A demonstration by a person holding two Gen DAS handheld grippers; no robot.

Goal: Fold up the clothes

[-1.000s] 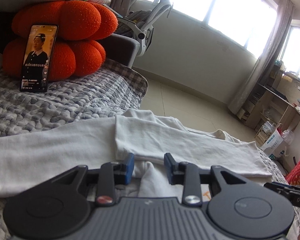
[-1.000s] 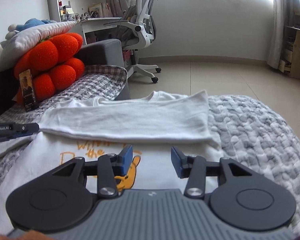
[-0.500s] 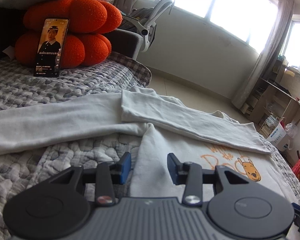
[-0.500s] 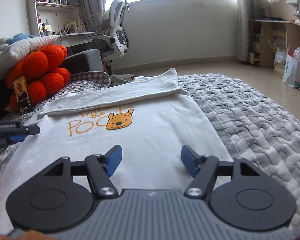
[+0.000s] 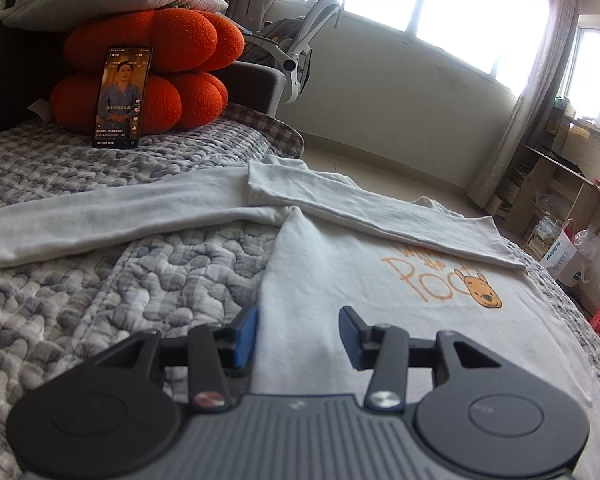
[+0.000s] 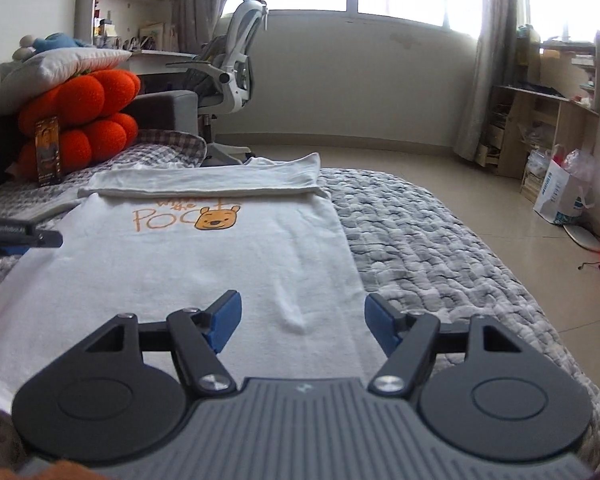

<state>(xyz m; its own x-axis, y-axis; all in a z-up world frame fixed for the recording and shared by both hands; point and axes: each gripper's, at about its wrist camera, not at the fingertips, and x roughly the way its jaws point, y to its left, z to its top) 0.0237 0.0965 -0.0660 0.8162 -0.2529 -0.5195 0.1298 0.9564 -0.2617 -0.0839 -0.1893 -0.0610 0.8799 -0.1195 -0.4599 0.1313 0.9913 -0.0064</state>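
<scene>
A white long-sleeved shirt (image 5: 340, 280) (image 6: 228, 256) with an orange bear print lies flat on the grey quilted bed. One sleeve is folded across its chest (image 6: 204, 182); the other sleeve (image 5: 100, 220) stretches out to the left over the quilt. My left gripper (image 5: 298, 336) stands open over the shirt's left side edge near the hem, with nothing between its blue pads. My right gripper (image 6: 302, 326) is open over the shirt's right side edge near the hem. The left gripper's tip (image 6: 20, 234) shows at the left edge of the right wrist view.
Orange pumpkin cushions (image 5: 152, 80) with a phone (image 5: 122, 98) leaning on them sit at the bed's head, a pillow on top. An office chair (image 6: 228, 76) stands beyond the bed. Shelves, a paper bag (image 6: 560, 196) and a red basket are on the floor to the right.
Both grippers have drawn back from the folded sleeve near the collar to the hem end of the shirt. The right gripper's jaws have spread wider.
</scene>
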